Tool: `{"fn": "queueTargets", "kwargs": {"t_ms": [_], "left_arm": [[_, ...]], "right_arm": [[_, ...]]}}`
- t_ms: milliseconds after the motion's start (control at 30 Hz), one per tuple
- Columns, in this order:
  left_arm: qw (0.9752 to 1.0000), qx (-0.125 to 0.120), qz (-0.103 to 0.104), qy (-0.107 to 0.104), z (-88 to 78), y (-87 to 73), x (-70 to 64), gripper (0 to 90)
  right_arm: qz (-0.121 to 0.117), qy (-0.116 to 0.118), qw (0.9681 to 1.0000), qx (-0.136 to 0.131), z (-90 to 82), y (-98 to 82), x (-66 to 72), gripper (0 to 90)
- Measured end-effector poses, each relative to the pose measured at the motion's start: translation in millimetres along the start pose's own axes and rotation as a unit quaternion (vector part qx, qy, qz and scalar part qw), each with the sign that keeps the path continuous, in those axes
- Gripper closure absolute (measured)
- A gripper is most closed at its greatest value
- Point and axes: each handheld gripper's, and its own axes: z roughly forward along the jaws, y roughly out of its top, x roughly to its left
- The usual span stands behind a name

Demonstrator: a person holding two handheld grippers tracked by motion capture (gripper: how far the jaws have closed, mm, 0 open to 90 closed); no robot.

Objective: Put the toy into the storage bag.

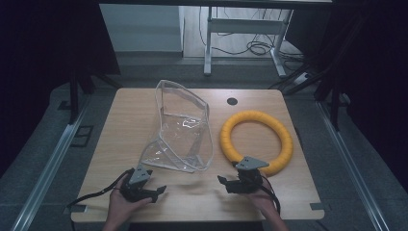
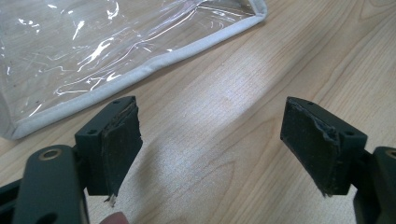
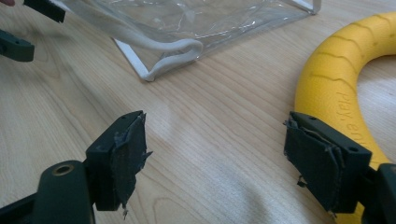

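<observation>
1. A clear plastic bag [image 1: 180, 127] with white edging stands mid-table, its near corner just ahead of the left tool [image 1: 155, 191]; the yellow ring [image 1: 256, 142] lies flat to its right, apart from it.
2. The left tool [image 2: 212, 140] is released, nothing between its pads but bare wood; the bag's trimmed edge [image 2: 135, 70] lies near ahead.
3. The right tool [image 3: 217, 163], likewise released and empty, sits at the ring's near curve [image 3: 336, 93], one jaw just beside it.
4. The table [image 1: 192, 204] offers open wood between the tools and along its near edge; a dark round hole [image 1: 232, 101] sits by the far edge.
</observation>
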Motion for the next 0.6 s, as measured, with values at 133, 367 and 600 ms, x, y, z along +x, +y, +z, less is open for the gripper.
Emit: {"fn": "queueTargets", "kwargs": {"t_ms": [133,367,600], "left_arm": [[1.0,0.001,0.0,0.0,0.6,-0.1,-0.1,20.0],[1.0,0.001,0.001,0.0,0.2,-0.1,-0.1,20.1],[1.0,0.0,-0.001,0.002,-1.2,0.3,0.2,19.9]], "right_arm": [[0.004,-0.005,1.0,-0.006,-2.6,0.2,-2.5,23.2],[0.007,-0.001,0.9999,-0.016,-8.8,2.5,-5.9,24.9],[0.004,0.008,0.9997,-0.021,-14.8,7.4,-9.9,26.4]]}}
